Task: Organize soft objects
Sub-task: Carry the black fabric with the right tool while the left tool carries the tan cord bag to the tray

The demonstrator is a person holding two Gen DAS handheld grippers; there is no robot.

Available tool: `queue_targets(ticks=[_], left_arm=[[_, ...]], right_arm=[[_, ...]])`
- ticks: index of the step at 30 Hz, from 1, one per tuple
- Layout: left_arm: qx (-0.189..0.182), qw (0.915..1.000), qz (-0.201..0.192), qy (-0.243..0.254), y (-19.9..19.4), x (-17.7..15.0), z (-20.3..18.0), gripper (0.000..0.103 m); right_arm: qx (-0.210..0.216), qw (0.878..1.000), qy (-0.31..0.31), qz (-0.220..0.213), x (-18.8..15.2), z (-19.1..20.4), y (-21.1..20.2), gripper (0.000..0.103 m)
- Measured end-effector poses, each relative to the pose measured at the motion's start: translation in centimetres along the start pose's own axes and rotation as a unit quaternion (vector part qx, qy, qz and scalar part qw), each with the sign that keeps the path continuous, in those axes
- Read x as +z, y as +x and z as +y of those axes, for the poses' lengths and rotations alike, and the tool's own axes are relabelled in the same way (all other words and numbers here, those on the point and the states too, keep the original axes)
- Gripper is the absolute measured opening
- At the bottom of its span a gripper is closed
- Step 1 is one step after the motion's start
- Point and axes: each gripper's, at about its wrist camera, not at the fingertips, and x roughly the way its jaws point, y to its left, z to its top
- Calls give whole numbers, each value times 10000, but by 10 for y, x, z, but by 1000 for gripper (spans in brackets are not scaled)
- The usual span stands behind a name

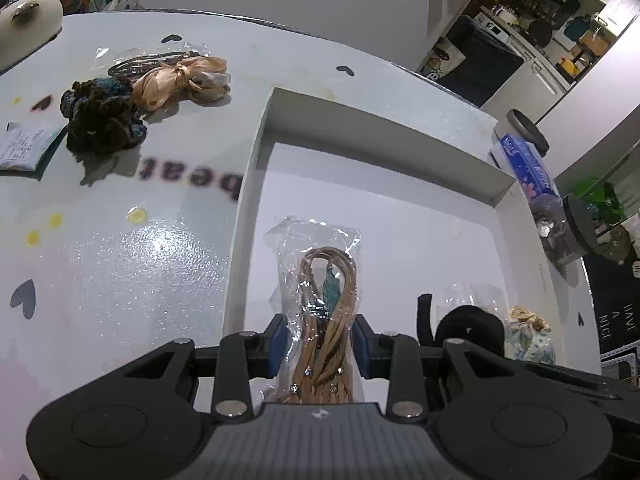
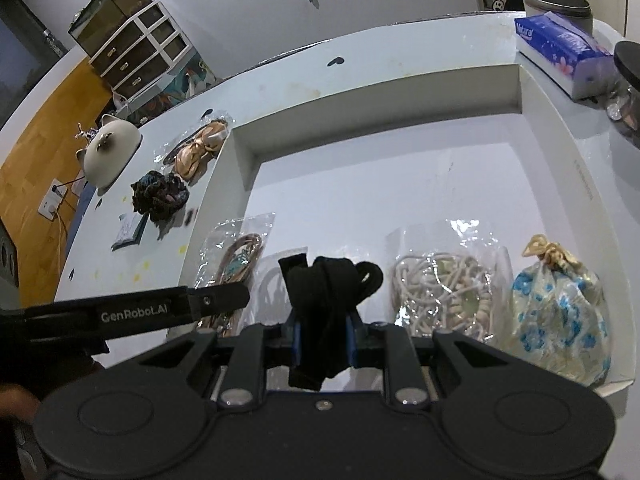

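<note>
Left gripper [image 1: 320, 344] is closed on a clear bag of tan cords [image 1: 320, 300], pinched at mid-length, held over the near left part of the white tray [image 1: 256, 152]. Right gripper [image 2: 323, 332] is closed on a folded black strap [image 2: 324, 304], over the tray's near middle. Already in the tray, to the right: a bag of pale cord [image 2: 444, 288] and, just beside it, a blue-flowered pouch [image 2: 560, 312].

On the table [image 1: 120, 260], well left of the tray: a dark crocheted scrunchie [image 1: 102, 120] touching a beige ribbon bow [image 1: 184, 82].

Handling judgement: everything looks light and limp. The film bag is probably slippery and crinkly, so grip through the film onto the cord bundle, not the loose bag end. The strap drapes; hold across the folded layers. The scrunchie should compress; take it across its body.
</note>
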Motion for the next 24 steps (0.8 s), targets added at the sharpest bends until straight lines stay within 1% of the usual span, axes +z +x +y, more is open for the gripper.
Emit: queue_targets(ticks=[4,6,7,8,9,10,11,12,13,14,15,16,17,18,19,20,21,22,24], left_arm=[[73,10000,37,42,2,-2,-1,39],[81,9999,60,46,2,-3,-1,46],[91,9999,53,41,2,-4,-1,55],[112,9999,38,41,0,-4,-1,59],[46,10000,20,48,-1,-5,0,61],[30,10000,-3,61,-4,-6,-1,65],[68,9999,-46,101,-7,-7,-2,67],[110,9998,-84,147,-10,-7,-3,67],[96,9997,-113,175,-13,-8,-2,66],[64,9997,-129,176,-16,-8,-2,64],[29,9997,-152,180,-19,-8,-2,62],[-18,9996,-177,218,-22,-9,-2,52],[-79,9995,-176,265,-24,-8,-3,43],[-126,9993,-170,311,-25,-8,-4,40],[-144,9990,-162,383,-26,-8,-6,32],[-183,9986,-134,487,-27,-8,-9,27],[-199,9981,-91,576,-27,-9,-12,19],[-163,9975,-32,681,-27,-9,-15,17],[-35,9957,102,921,-23,-12,-21,17]], right_arm=[[12,10000,27,12,0,-4,1,21],[-20,10000,41,27,-1,-6,2,22],[-31,10000,53,40,-1,-6,3,22],[-34,10000,62,58,-2,-7,3,22],[-11,10000,62,71,-2,-6,3,23],[46,9999,61,73,-2,-6,3,29],[101,9999,46,66,-3,-6,2,38],[145,9999,17,45,-3,-7,0,43],[182,9998,-16,2,-3,-6,-3,51],[202,9998,-63,-52,-2,-5,-7,57],[209,9997,-106,-90,-2,-4,-11,58],[212,9996,-135,-129,-1,-4,-14,58],[216,9995,-146,-176,-1,-4,-17,56],[199,9994,-138,-237,0,-5,-20,52],[139,9994,-113,-295,0,-6,-22,33],[78,9995,-82,-294,1,-8,-22,17],[28,9996,-56,-263,2,-9,-20,15],[10,9998,-27,-217,2,-11,-19,14],[36,10000,-7,-85,1,-12,-14,12]])
